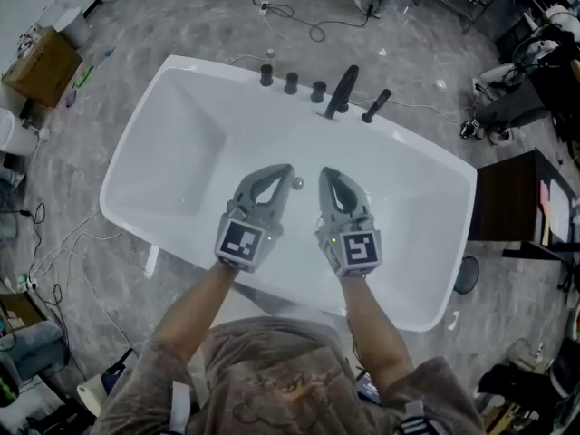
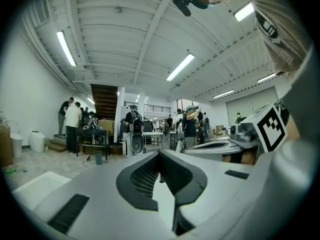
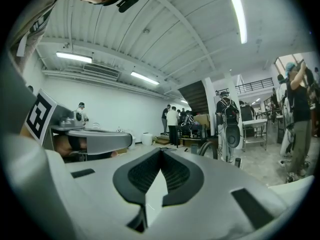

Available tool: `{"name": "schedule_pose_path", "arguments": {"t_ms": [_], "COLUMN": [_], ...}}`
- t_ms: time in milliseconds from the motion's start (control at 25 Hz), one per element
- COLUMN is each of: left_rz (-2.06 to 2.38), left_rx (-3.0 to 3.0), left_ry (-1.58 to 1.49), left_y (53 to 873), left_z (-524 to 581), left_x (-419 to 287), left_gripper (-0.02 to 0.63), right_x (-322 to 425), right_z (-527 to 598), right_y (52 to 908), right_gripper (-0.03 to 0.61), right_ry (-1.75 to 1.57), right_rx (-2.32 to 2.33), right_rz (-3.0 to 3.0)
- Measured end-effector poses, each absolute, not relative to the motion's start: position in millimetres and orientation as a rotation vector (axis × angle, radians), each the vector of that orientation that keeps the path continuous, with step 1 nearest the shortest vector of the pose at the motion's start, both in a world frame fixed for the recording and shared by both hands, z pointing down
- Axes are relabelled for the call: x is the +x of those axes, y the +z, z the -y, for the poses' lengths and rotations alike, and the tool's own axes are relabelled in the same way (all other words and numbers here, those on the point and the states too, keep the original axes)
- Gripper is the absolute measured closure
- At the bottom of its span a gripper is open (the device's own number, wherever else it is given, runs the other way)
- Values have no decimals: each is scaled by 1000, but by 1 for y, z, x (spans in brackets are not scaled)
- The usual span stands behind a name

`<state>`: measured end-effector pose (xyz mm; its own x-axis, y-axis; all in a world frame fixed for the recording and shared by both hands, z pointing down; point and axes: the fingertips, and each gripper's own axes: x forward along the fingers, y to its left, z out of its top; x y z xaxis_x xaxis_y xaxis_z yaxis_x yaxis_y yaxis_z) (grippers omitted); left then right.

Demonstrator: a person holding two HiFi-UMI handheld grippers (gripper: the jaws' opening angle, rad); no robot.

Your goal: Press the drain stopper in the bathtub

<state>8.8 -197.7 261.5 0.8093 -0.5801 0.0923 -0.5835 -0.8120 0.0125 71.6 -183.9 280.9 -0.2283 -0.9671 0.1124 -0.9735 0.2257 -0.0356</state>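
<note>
A white bathtub point(image 1: 181, 143) fills the middle of the head view. Its small round drain stopper point(image 1: 296, 183) lies on the tub floor. A black faucet point(image 1: 342, 91) and several black knobs point(image 1: 291, 82) stand on the far rim. My left gripper point(image 1: 288, 169) hovers over the tub, shut and holding nothing, its tip just left of the stopper. My right gripper point(image 1: 324, 172) is beside it, also shut and holding nothing, its tip just right of the stopper. Both gripper views look out level across the room, past the left gripper point(image 2: 160, 153) and the right gripper point(image 3: 161, 150). The stopper shows in neither.
A cardboard box point(image 1: 41, 66) sits at the far left and cables point(image 1: 299, 21) run over the grey floor. A dark cabinet point(image 1: 517, 207) stands right of the tub. Several people point(image 2: 72, 124) stand by a staircase point(image 2: 105, 101) across the room.
</note>
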Motion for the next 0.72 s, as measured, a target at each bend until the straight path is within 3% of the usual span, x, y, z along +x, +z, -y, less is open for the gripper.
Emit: {"name": "schedule_pose_path", "arguments": {"t_ms": [720], "left_rz": [864], "left_rx": [2974], "left_ry": [117], "left_y": [377], "left_z": [242], "left_x": [10], "left_gripper": [611], "right_x": [64], "right_z": [224], "right_y": [394], "right_gripper": [575], "right_ry": [169], "right_rx": [1898], "right_rz": [2389]}}
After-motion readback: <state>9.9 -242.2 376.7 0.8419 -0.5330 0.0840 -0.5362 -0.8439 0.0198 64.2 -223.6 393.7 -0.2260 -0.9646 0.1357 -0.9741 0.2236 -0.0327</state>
